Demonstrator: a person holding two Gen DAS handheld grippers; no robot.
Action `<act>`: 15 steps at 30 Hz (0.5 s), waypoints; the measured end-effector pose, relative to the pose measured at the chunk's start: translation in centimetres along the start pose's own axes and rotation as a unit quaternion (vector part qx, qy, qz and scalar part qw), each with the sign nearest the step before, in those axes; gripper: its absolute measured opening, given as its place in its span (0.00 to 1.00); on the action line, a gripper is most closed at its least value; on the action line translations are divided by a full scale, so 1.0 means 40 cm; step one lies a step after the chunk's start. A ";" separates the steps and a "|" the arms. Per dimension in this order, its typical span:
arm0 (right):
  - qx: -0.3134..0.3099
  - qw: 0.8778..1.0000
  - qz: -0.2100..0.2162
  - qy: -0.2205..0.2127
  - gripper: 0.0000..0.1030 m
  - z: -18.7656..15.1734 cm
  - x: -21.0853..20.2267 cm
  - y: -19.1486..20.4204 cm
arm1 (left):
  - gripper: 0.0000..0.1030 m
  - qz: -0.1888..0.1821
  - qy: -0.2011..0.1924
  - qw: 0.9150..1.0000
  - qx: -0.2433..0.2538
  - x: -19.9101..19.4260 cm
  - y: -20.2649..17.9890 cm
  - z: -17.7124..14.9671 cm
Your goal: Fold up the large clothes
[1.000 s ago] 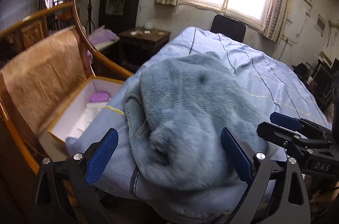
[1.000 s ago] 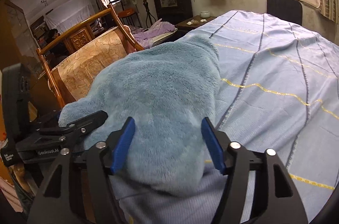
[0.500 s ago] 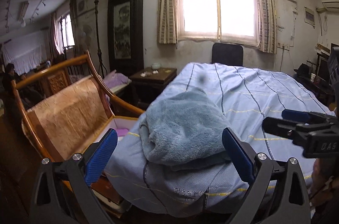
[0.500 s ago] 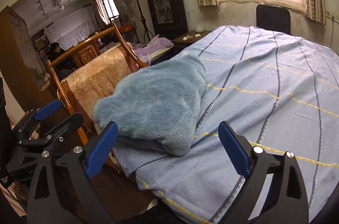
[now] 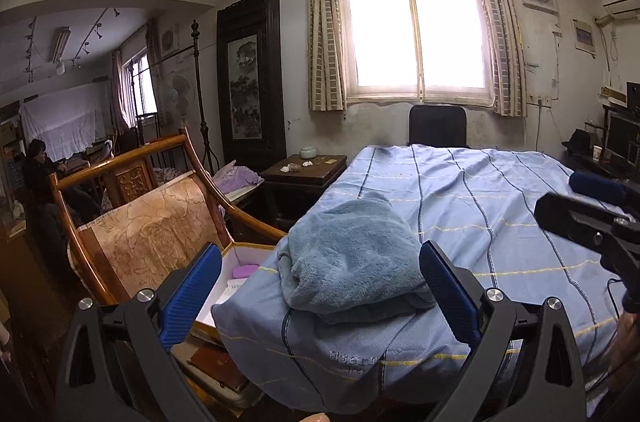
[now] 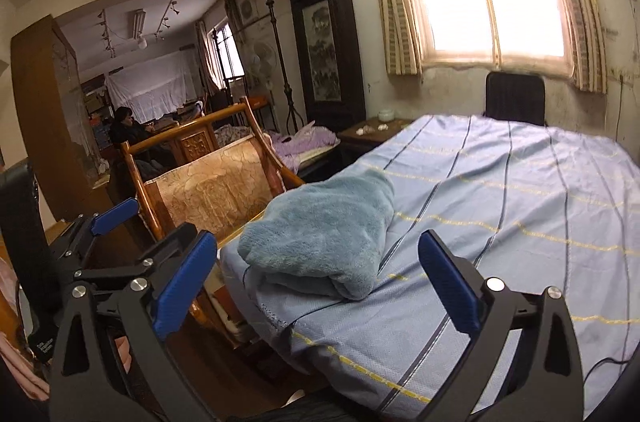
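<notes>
- A fluffy blue-grey garment (image 5: 352, 258) lies folded into a thick bundle on the near left corner of a bed (image 5: 500, 206), which is covered with a pale blue striped sheet.
- The bundle looks compact, with its layers stacked and a rounded folded edge facing the foot of the bed. I judge the folding of this piece to be finished or very nearly so.
- The left gripper (image 5: 320, 290) is held in the air short of the bed. Its blue-padded jaws are spread wide with nothing between them, and the bundle shows through the gap, well apart from the pads.
- The right gripper (image 6: 316, 276) hangs the same way just beside the left one. Its jaws have just been opening and now stand wide and empty.
- Neither tool touches the cloth.
- No other unfolded clothing is visible on the sheet, so I cannot tell whether more pieces are waiting.
- To the left of the bed stands a wooden chair (image 5: 156, 226) with a golden patterned back. An open white box (image 5: 236, 270) sits between the chair and the bed.
- A bright window (image 5: 416, 30) lights the far wall.
</notes>
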State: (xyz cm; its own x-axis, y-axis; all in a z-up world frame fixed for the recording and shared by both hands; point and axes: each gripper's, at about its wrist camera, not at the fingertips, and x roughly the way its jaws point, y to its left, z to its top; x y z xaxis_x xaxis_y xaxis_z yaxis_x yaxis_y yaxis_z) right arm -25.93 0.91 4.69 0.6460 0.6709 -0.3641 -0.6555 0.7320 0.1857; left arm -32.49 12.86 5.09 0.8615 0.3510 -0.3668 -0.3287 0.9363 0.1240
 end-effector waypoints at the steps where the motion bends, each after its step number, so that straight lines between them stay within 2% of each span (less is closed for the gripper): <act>1: -0.016 1.000 -0.021 -0.014 0.95 -0.002 -0.008 0.007 | 0.96 -0.002 0.006 1.000 -0.002 0.007 -0.001 -0.004; 4: -0.040 0.997 -0.062 -0.036 0.95 -0.010 -0.009 0.010 | 0.96 -0.009 0.039 0.999 -0.010 0.053 0.002 -0.026; 6: -0.033 0.996 -0.076 -0.033 0.95 -0.024 0.012 -0.005 | 0.96 -0.007 0.063 0.998 -0.015 0.086 0.004 -0.039; 10: 0.007 0.998 -0.062 0.010 0.96 -0.047 0.081 -0.054 | 0.96 -0.001 0.106 0.994 -0.018 0.151 0.007 -0.079; 15: 0.036 0.996 -0.051 0.065 0.95 -0.077 0.167 -0.084 | 0.96 -0.021 0.142 0.988 -0.053 0.201 0.031 -0.114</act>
State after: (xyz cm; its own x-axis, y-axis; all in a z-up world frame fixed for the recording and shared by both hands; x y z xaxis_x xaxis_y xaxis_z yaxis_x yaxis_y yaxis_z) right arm -20.60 2.56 -1.17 0.6485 0.5758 -0.4979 -0.5572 0.8047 0.2050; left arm -27.73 16.79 -1.90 0.7371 0.2797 -0.6152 -0.3470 0.9378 0.0106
